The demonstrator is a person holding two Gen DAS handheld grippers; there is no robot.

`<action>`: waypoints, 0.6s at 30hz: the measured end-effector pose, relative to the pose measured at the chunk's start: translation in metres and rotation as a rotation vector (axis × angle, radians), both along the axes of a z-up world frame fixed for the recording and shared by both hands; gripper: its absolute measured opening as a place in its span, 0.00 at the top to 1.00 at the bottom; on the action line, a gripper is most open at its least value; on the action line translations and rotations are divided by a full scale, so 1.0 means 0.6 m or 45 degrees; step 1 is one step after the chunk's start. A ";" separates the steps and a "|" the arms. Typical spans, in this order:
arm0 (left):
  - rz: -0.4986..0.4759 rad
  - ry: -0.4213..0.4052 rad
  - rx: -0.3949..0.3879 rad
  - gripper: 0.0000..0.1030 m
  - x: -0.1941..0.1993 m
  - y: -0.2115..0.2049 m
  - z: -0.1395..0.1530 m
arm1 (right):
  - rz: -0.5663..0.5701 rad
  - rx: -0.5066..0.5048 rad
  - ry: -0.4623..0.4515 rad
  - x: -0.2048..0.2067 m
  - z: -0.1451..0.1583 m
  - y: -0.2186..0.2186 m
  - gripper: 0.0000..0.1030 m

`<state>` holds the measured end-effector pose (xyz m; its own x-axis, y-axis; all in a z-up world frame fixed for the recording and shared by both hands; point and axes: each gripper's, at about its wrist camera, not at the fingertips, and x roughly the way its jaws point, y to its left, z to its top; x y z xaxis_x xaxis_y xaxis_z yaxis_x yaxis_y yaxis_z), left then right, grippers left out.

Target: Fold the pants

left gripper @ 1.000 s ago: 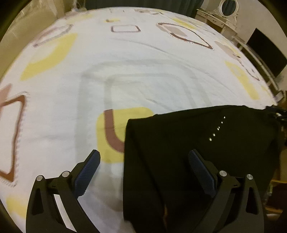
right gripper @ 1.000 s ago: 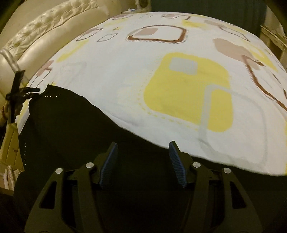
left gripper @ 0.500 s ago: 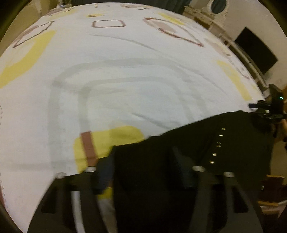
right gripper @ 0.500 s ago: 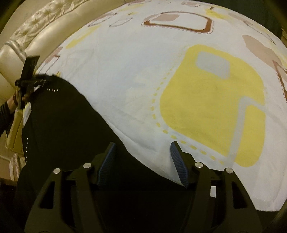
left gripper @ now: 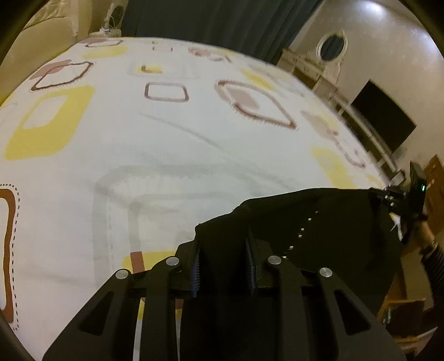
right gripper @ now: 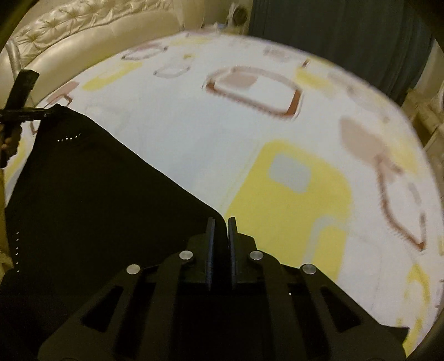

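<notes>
Left jaws: the left gripper (left gripper: pixel 223 266) is closing, its blue ribbed pads on either side of a raised fold of black cloth at the lower centre of the left wrist view, gripping that fold.
Right jaws: the right gripper (right gripper: pixel 221 244) has its pads pressed nearly together at the lower centre of its view, pinching the edge of the same black cloth.
Pants: the black pants (left gripper: pixel 319 222) fill the lower right of the left wrist view; in the right wrist view they (right gripper: pixel 97 194) spread across the lower left, their edge running diagonally from the upper left down to the pads.
Pants detail: a short row of small pale studs (left gripper: pixel 301 233) runs up the cloth just right of the left pads (the same dots show faintly near the upper left corner of the cloth in the other view).
Far corners: each view shows the other gripper at the far end of the cloth, at the right edge of the left view and at the left edge of the right view.
Bed: a white sheet (left gripper: pixel 166 155) printed with yellow and brown rounded squares lies under the pants.
Beyond the bed: a dark curtain (left gripper: pixel 222 22) along the top; a cream tufted headboard (right gripper: pixel 83 30) at the upper left of the right view; a dark screen (left gripper: pixel 385 116) at the right of the left view.
</notes>
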<state>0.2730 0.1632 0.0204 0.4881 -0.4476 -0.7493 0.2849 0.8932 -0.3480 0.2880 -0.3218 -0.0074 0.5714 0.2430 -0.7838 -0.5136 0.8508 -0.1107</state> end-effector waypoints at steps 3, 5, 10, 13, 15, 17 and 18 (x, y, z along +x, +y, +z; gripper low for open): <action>0.007 -0.030 -0.003 0.75 -0.026 -0.002 0.014 | 0.008 -0.040 -0.105 -0.053 0.016 0.005 0.92; 0.010 -0.056 -0.019 0.75 -0.056 -0.005 0.021 | 0.008 -0.048 -0.151 -0.088 0.021 0.009 0.92; 0.035 -0.085 -0.045 0.75 -0.122 -0.009 0.034 | 0.036 -0.090 -0.257 -0.196 0.033 0.006 0.92; 0.042 -0.111 -0.041 0.75 -0.174 -0.013 0.045 | 0.047 -0.098 -0.301 -0.259 0.037 0.005 0.92; 0.047 -0.123 -0.057 0.75 -0.208 -0.012 0.052 | 0.049 -0.092 -0.314 -0.291 0.037 0.002 0.92; 0.045 -0.134 -0.062 0.74 -0.240 -0.014 0.055 | 0.049 -0.092 -0.325 -0.322 0.034 -0.003 0.92; 0.042 -0.139 -0.062 0.74 -0.254 -0.014 0.054 | 0.050 -0.091 -0.326 -0.340 0.030 -0.006 0.92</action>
<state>0.1203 0.1549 0.0530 0.5805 -0.4648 -0.6686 0.2941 0.8854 -0.3601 0.0843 -0.3253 0.0105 0.7448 0.2177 -0.6308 -0.4933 0.8162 -0.3007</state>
